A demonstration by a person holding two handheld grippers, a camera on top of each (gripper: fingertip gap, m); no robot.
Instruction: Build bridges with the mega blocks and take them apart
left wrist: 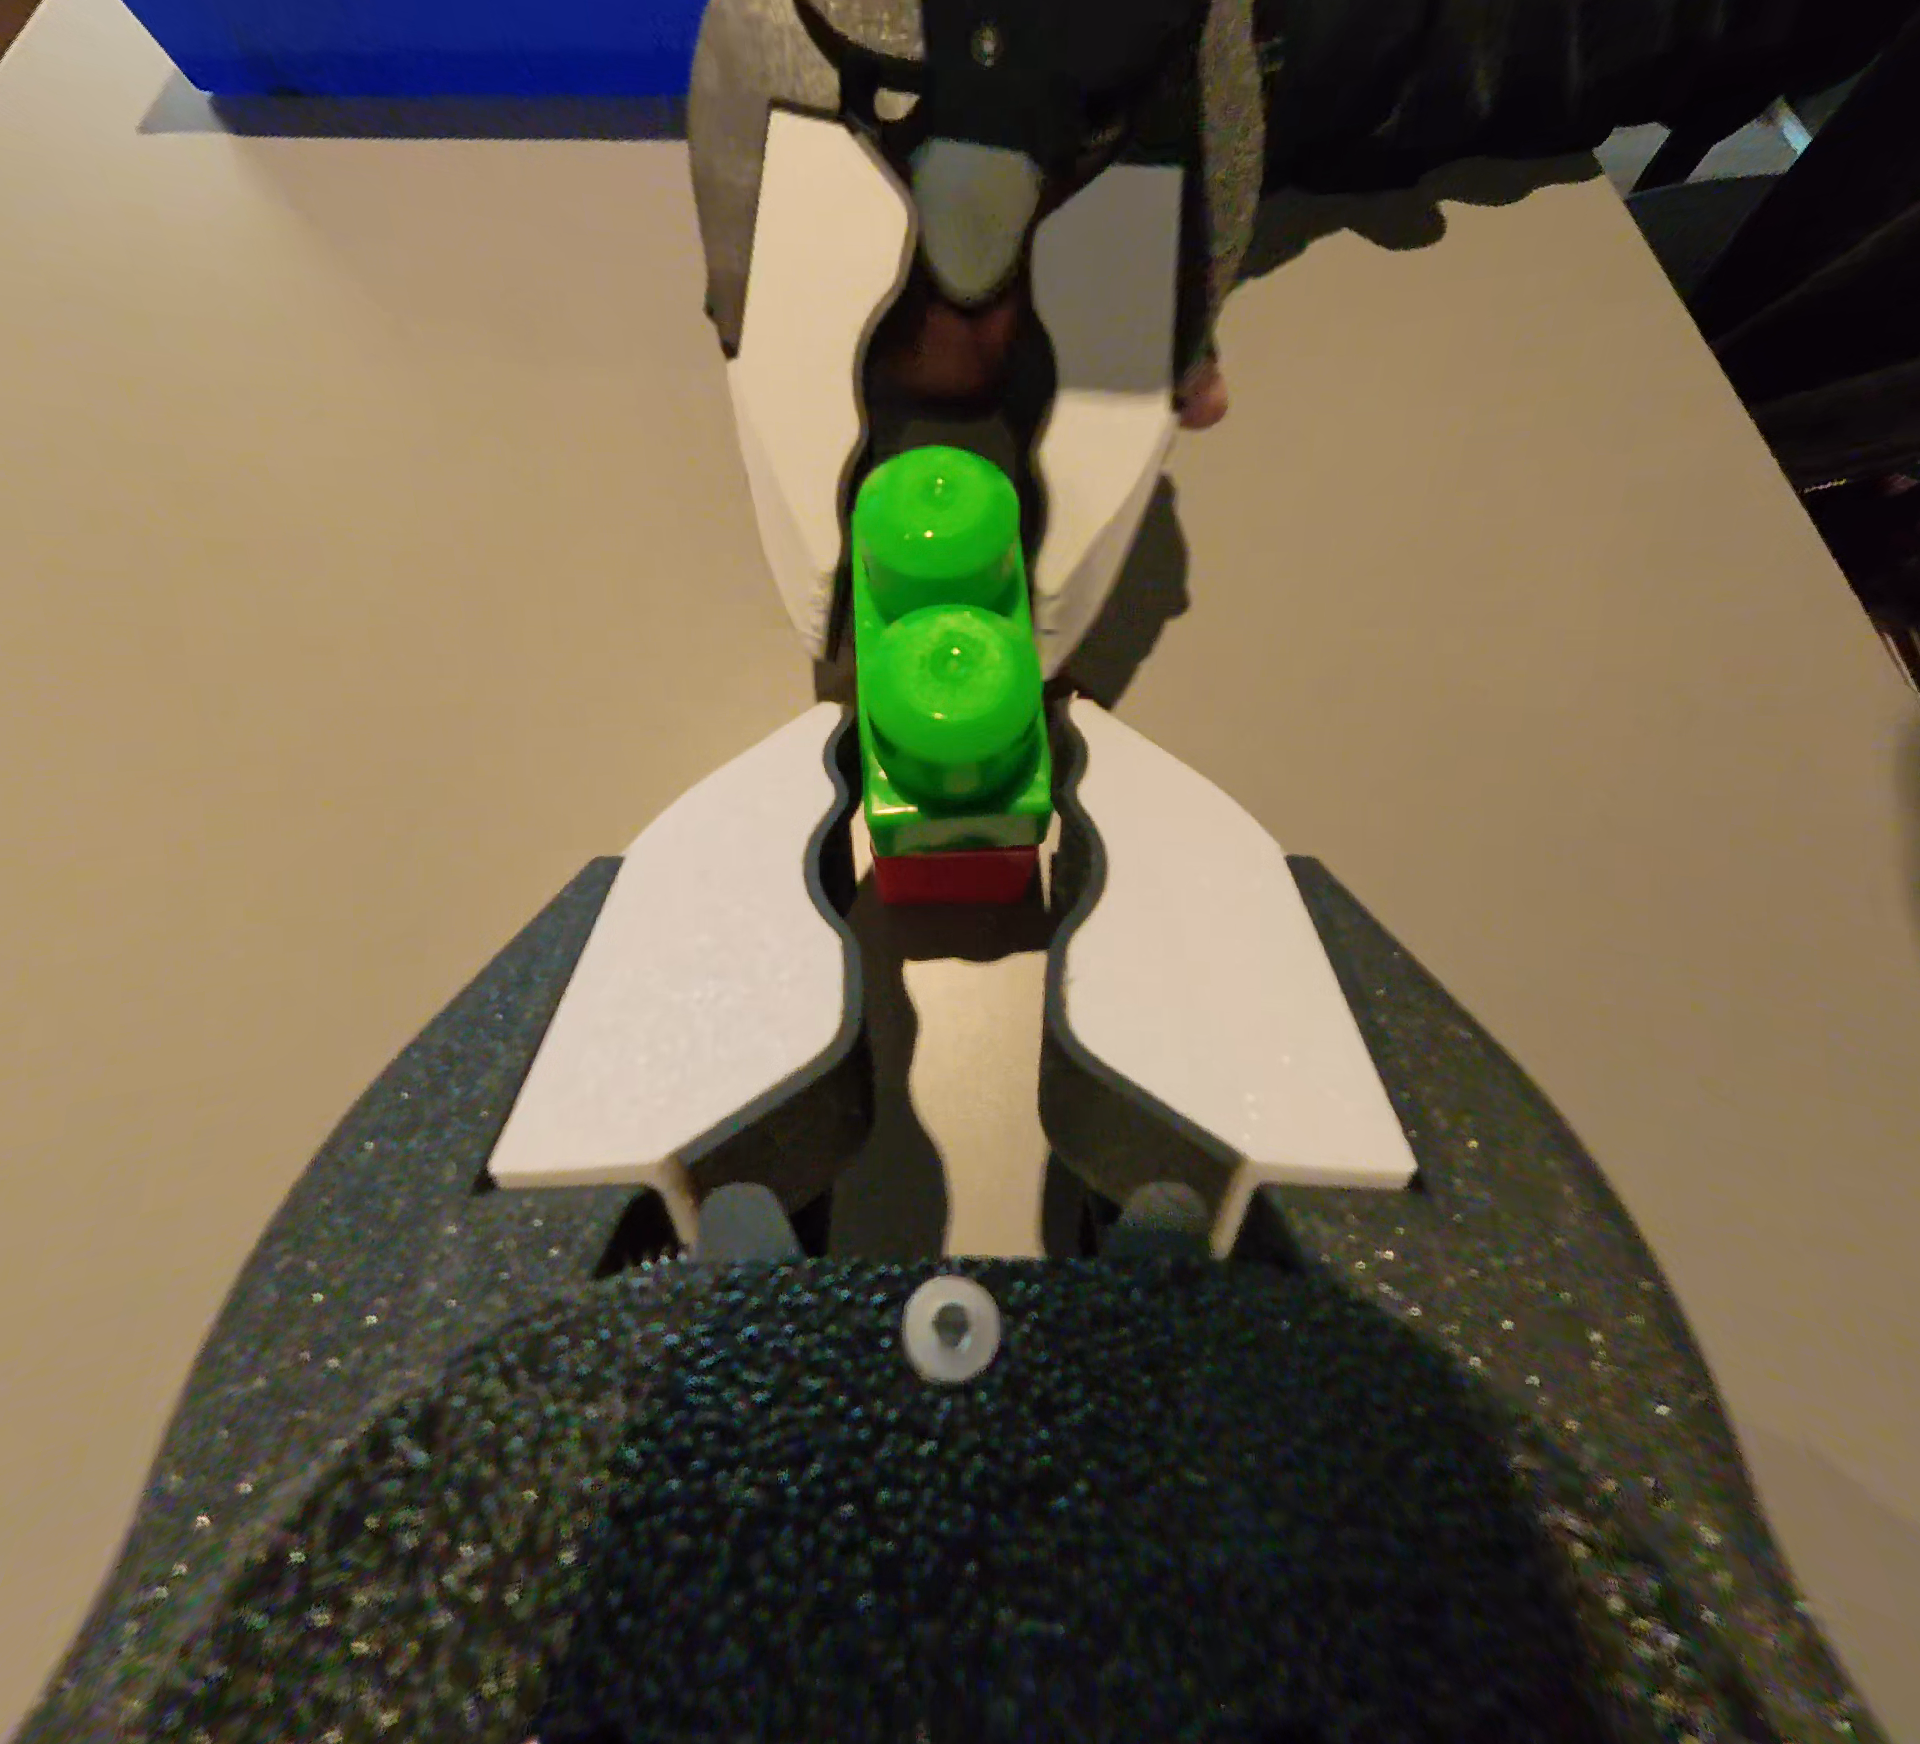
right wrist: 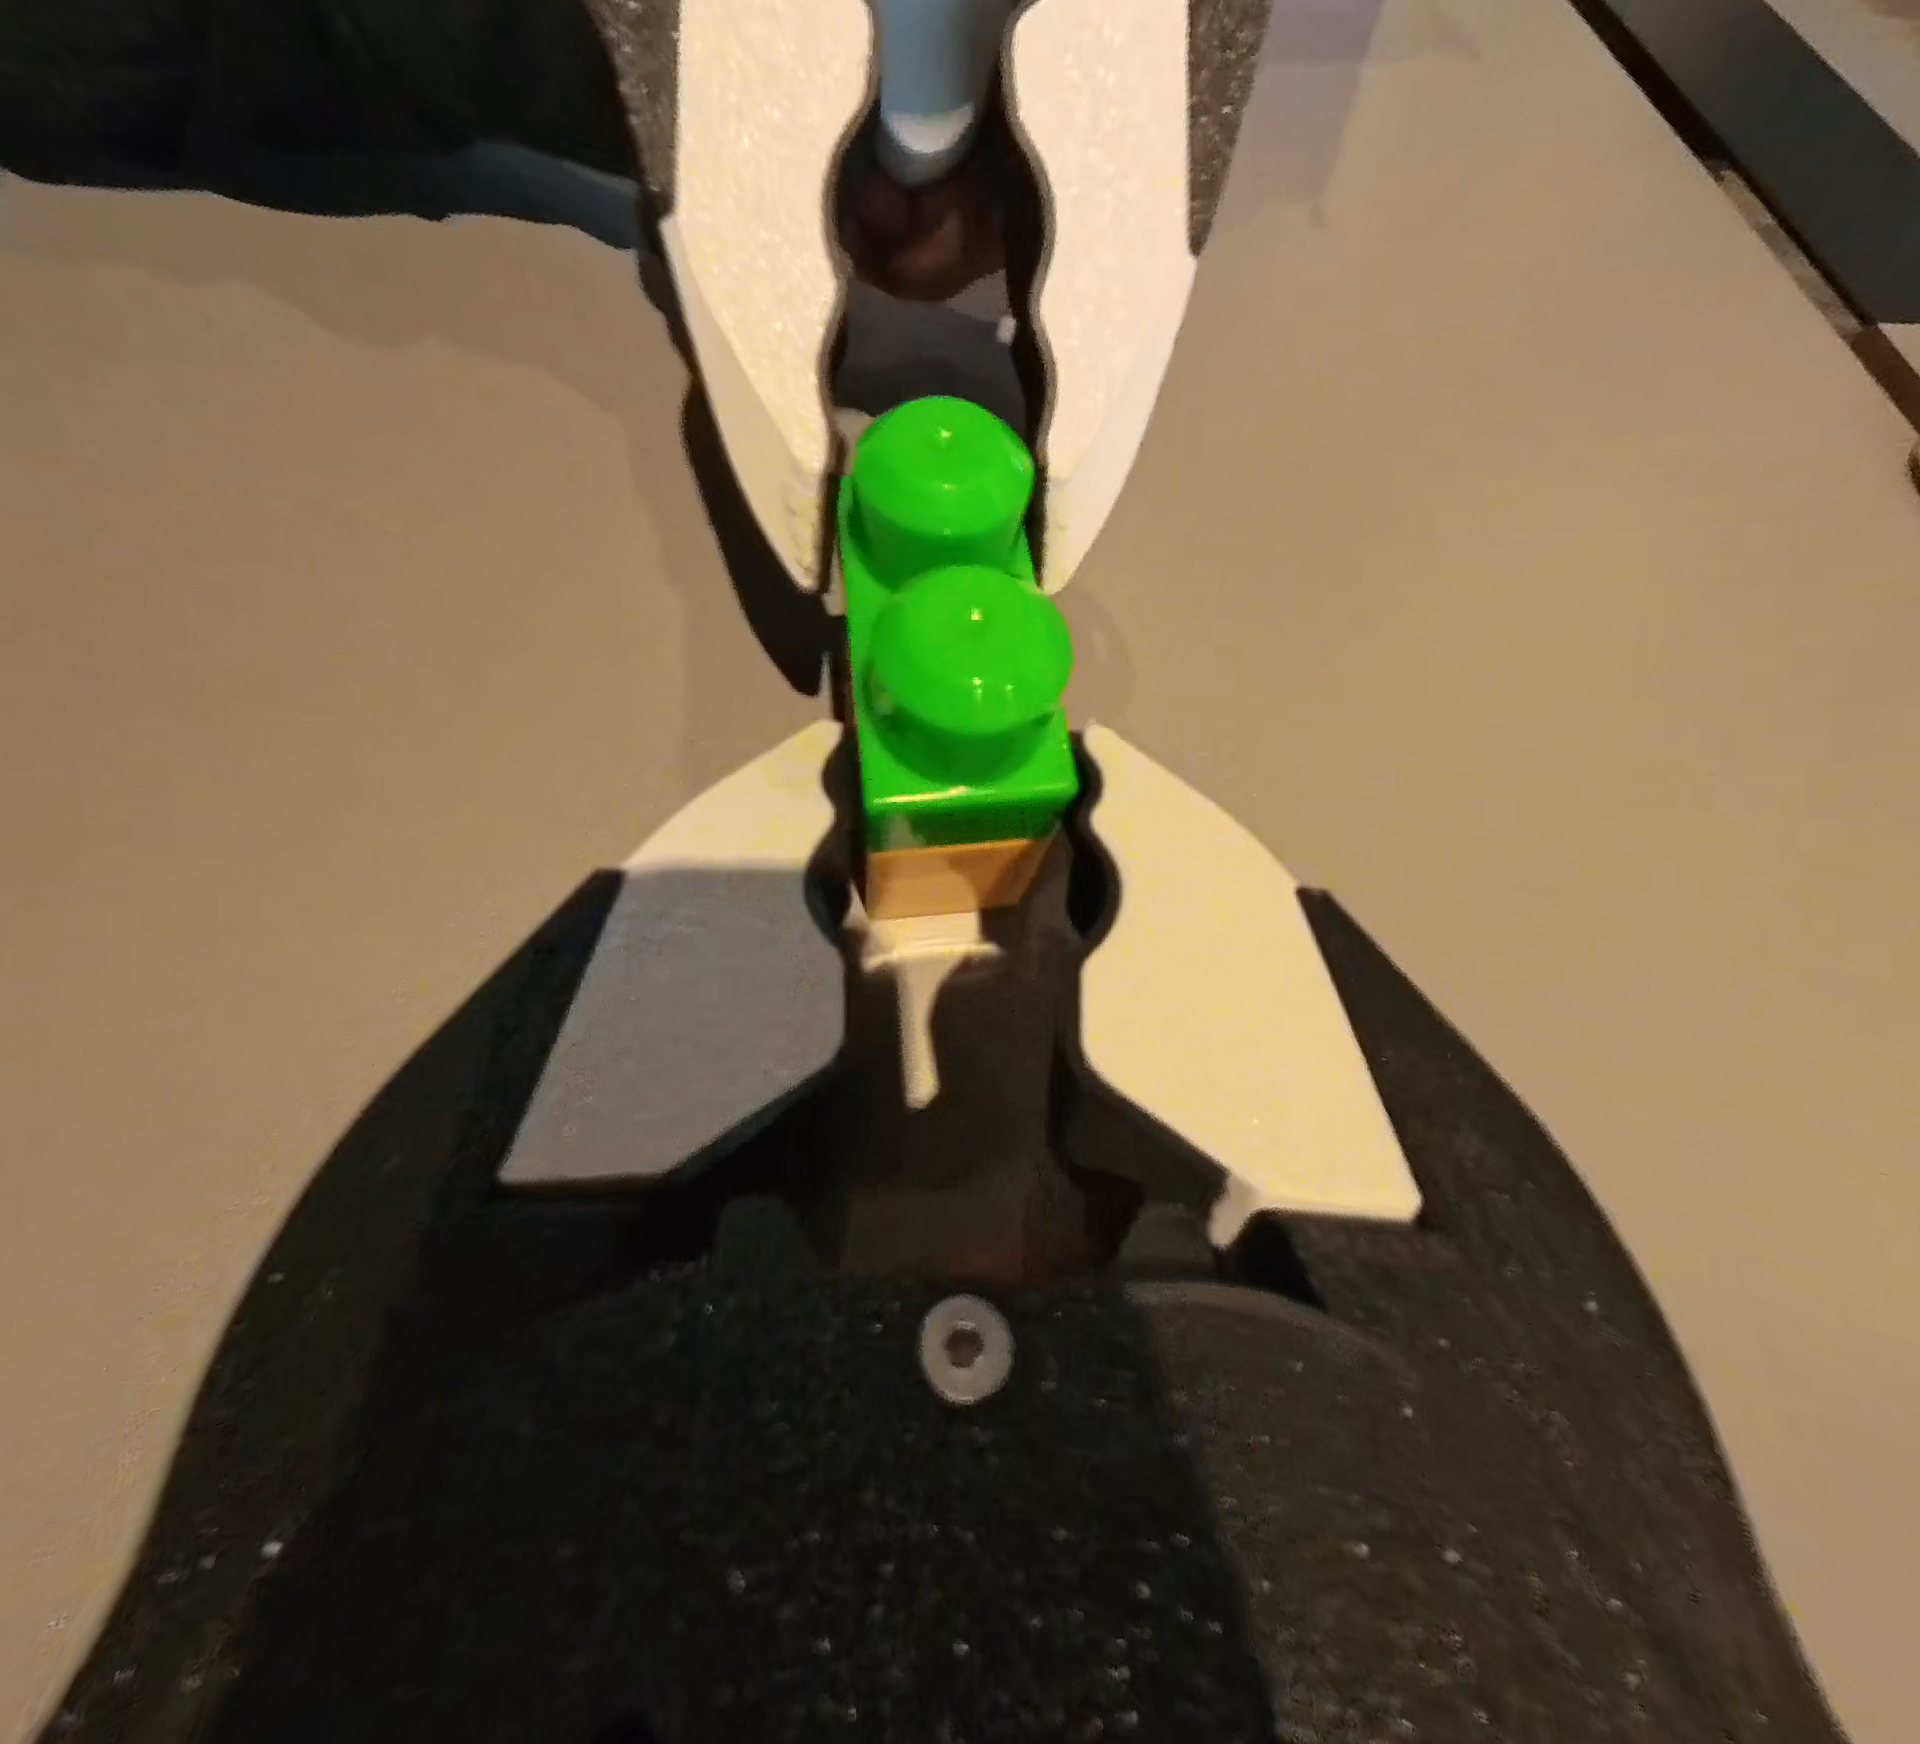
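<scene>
My left gripper (left wrist: 951, 764) and right gripper (right wrist: 961, 785) meet nose to nose over the tan table (left wrist: 364, 551), each clamping one end of the green block (left wrist: 945, 686); a red block (left wrist: 956, 873) sits under my left tips, a yellow block (right wrist: 951, 879) under my right.

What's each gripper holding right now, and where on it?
Both clamp the green block: left gripper at its end over the red block, right gripper at the end over the yellow block.
</scene>
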